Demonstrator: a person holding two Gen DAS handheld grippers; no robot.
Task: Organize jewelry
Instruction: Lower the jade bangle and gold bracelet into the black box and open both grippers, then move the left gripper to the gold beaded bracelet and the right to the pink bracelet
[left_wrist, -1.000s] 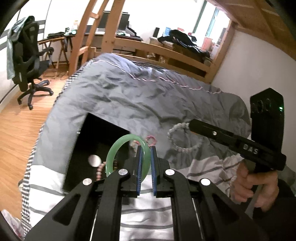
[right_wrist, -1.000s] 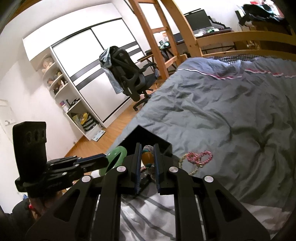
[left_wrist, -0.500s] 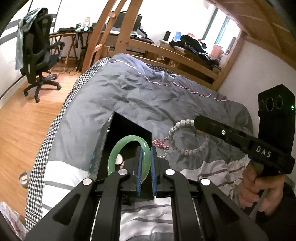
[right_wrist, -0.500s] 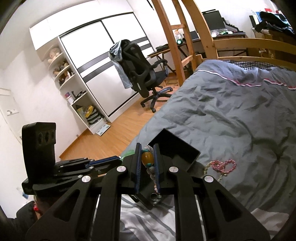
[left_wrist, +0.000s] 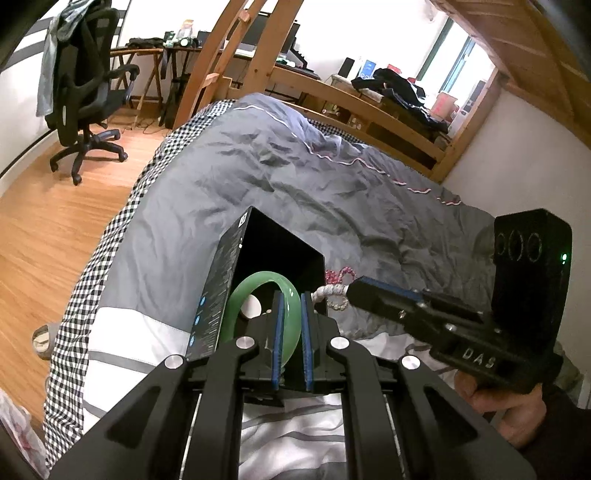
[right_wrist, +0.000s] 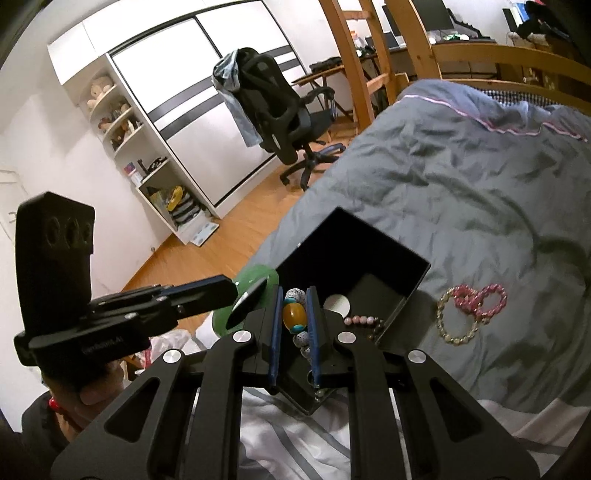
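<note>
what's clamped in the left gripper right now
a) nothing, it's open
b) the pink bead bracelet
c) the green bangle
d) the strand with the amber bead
c: in the left wrist view the left gripper has its blue pads closed on the rim of the green bangle, held over the black box; the strand with the amber bead is in the right gripper, and the pink bead bracelet lies on the grey duvet.
</note>
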